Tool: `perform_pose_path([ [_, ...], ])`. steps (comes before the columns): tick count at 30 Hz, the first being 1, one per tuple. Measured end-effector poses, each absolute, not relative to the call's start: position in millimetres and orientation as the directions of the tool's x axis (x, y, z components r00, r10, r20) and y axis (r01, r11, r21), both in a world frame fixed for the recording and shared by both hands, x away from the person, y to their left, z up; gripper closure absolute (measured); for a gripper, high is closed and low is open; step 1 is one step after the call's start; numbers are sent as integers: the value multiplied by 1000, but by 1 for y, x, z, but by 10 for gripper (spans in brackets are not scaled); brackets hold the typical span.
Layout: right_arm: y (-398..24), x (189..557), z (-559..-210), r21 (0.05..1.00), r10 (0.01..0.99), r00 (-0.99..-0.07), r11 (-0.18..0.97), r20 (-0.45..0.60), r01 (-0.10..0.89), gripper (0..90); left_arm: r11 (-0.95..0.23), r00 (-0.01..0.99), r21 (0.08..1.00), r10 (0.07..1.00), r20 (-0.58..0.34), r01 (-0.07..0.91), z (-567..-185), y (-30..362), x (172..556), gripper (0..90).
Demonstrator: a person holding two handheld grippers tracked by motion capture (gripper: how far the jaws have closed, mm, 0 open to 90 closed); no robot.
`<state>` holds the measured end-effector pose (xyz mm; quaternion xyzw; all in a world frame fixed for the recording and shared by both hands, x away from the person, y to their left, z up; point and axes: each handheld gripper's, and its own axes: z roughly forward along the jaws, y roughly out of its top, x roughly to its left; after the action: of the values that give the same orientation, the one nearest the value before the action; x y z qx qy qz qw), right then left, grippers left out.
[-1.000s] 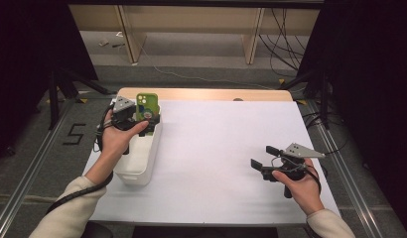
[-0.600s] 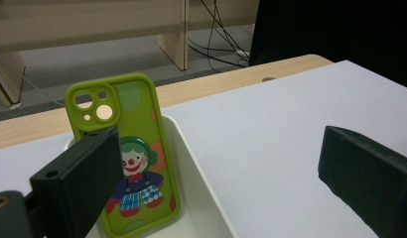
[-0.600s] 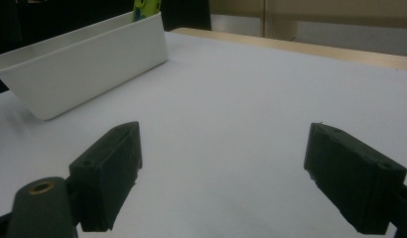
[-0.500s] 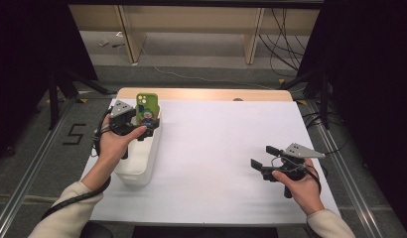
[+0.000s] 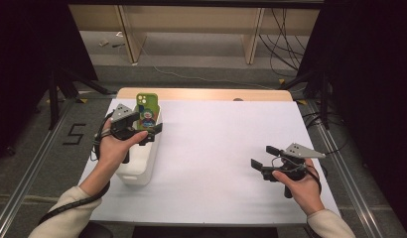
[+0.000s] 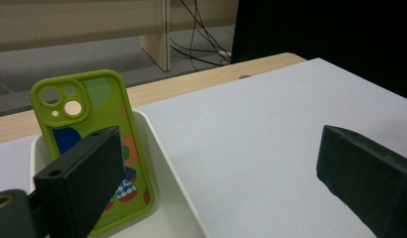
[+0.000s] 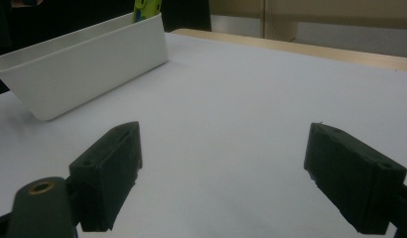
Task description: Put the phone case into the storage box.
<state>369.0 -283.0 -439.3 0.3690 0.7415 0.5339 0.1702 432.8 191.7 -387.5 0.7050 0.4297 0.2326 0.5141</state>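
Two tongs spread wide, green phone case standing in white bin at bench left.

Left tongs (image 5: pixel 151 133) hover over the far end of the white bin (image 5: pixel 142 166), jaws wide apart, gripping nothing; the green phone case (image 5: pixel 146 111) stands on end inside the bin, leaning against its far wall, camera cut-outs uppermost (printed pattern faces the left gripper view, case (image 6: pixel 100 148) just behind the near jaw, contact cannot be told). Bin (image 6: pixel 176 193) sits on the white bench (image 5: pixel 226 148) near its left edge. Right tongs (image 5: pixel 262 157) are held low over the bench at right, well apart from the bin, jaws wide and empty; the right gripper view looks across bare bench to the bin (image 7: pixel 87 64).
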Motion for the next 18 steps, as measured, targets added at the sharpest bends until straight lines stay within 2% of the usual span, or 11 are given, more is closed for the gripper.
perform_pose_path([
  [18, -284, 369, -439, 919, 725, -674, 157, 142, 362, 160, -129, 614, 940, 783, -99, 317, -388, 183, 408, 60],
])
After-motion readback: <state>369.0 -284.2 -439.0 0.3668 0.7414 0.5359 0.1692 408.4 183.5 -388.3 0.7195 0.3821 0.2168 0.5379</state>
